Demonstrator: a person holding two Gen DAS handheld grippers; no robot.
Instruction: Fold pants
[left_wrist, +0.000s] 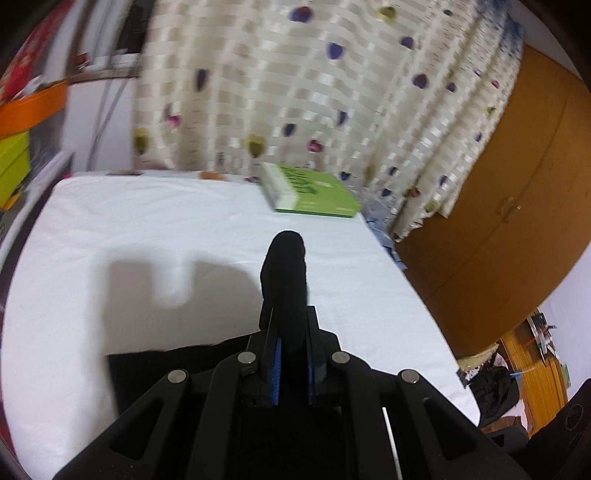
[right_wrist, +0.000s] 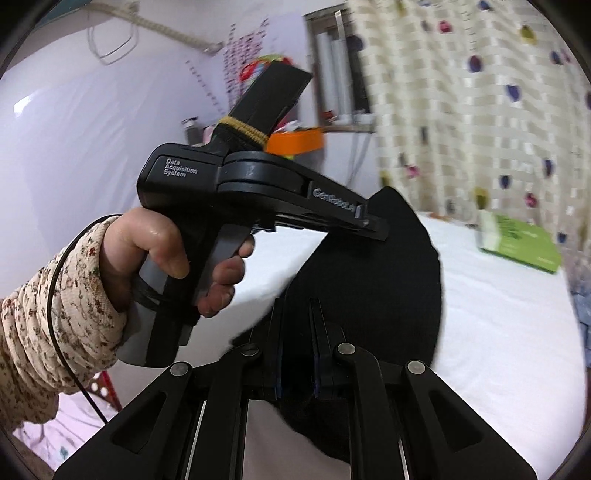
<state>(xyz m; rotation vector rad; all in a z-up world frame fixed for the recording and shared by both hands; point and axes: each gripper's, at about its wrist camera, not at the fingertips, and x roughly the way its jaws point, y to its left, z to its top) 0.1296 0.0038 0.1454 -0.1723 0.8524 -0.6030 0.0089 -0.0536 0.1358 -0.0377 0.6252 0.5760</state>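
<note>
Both grippers pinch the black pants (right_wrist: 373, 280) and hold them up over the white bed (left_wrist: 147, 229). The left gripper (left_wrist: 291, 332) and right gripper (right_wrist: 297, 332) jaws look squeezed tight on cloth.

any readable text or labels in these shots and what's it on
"Data Acquisition System": white print on the body of the left claw, seen from the right wrist view.
A white brand word on that claw's arm: starts "Gen", the rest blurred.
Green book on the bed: cover print too blurred to read.
Wall chart: marks too small to read.
</note>
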